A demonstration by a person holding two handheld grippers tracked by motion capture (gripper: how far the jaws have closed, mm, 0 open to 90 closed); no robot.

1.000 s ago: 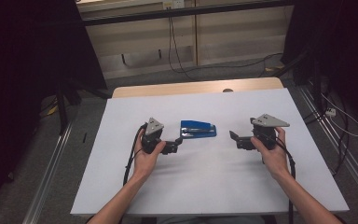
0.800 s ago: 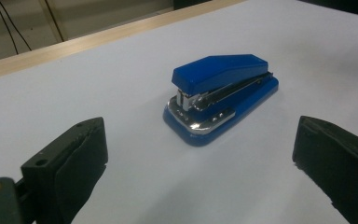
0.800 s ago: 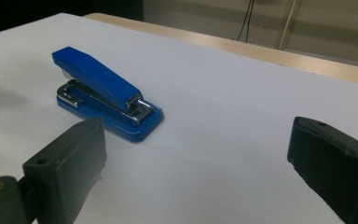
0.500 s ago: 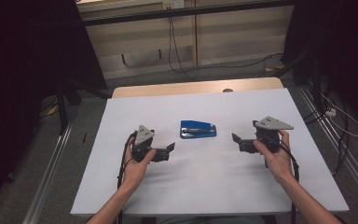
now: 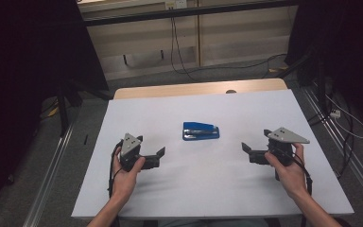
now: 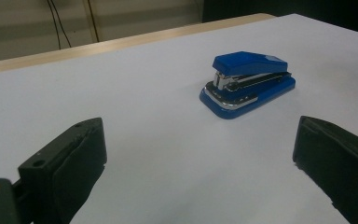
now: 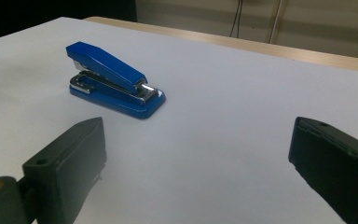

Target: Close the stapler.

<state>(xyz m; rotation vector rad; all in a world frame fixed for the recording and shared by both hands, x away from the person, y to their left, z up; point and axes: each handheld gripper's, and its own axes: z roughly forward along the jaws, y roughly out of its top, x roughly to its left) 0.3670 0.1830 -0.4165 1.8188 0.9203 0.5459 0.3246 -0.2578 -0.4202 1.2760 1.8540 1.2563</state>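
A blue stapler (image 5: 201, 131) lies flat in the middle of the white table (image 5: 203, 194). My left gripper (image 5: 151, 146) is held low to its near left, pointing at it, open and empty. To the stapler's near right my right gripper (image 5: 256, 141) is also open and empty. In the left gripper view the stapler (image 6: 249, 81) lies ahead, right of centre, beyond the wide-open gripper (image 6: 198, 140). In the right gripper view the stapler (image 7: 112, 79) sits ahead to the left, past the open gripper (image 7: 198, 140). Neither gripper touches it.
A strip of bare wood (image 5: 194, 89) runs along the table's far edge. Cables (image 5: 184, 56) trail over the floor behind the table, and metal rails (image 5: 52, 179) flank it. Dark curtains stand at both sides.
Both grippers have drawn back toward the person, away from the stapler, the left one farther and more to the left. The stapler has not moved.
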